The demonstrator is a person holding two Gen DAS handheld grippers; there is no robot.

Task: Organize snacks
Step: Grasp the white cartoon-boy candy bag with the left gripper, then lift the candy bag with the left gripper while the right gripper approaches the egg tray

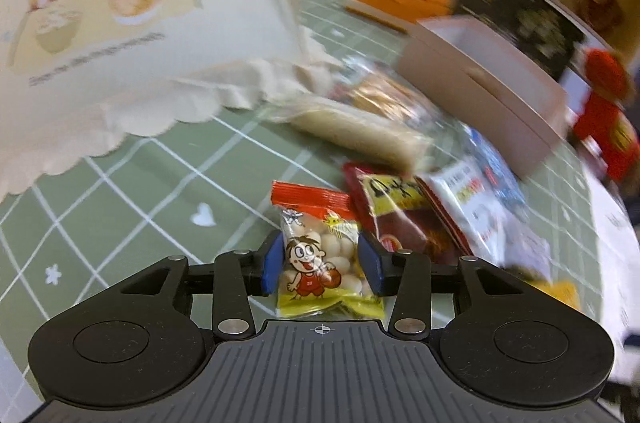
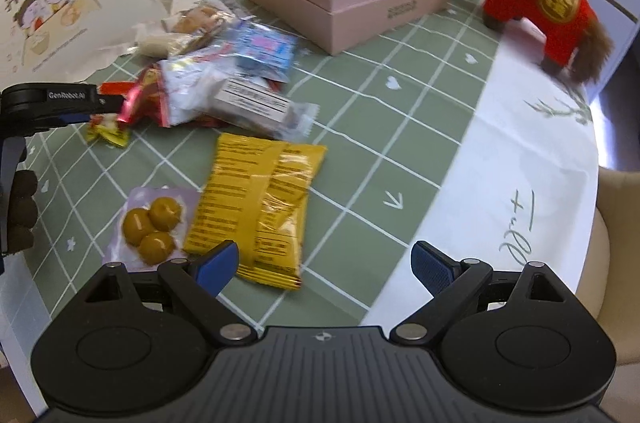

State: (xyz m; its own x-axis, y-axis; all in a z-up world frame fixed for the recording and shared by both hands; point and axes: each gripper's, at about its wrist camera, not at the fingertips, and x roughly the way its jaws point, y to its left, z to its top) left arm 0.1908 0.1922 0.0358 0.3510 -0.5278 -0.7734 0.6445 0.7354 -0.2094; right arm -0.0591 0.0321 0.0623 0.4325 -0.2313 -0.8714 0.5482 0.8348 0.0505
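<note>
- Left wrist view: cartoon-printed paper bag [image 1: 120,23] at left; the left gripper [image 1: 320,263] has its fingers narrow, pressed on the small peanut packet [image 1: 320,255] over the green checked bench [image 1: 120,203].
- Snack pile [image 1: 420,183] right of it, then the pink box [image 1: 500,95].
- Right wrist view: right gripper [image 2: 324,263] fingers wide, holding nothing, above the yellow packet [image 2: 256,199].

Motion-blurred snack pile [image 1: 400,127], plush horse [image 1: 604,119] cut off at edge

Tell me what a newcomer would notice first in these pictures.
Probably the red plush horse, standing at the table's far right edge beside the open pink box. Next, the pile of snack packets on the green checked cloth. Close up, the left gripper has a small cartoon snack bag between its blue pads.
</note>
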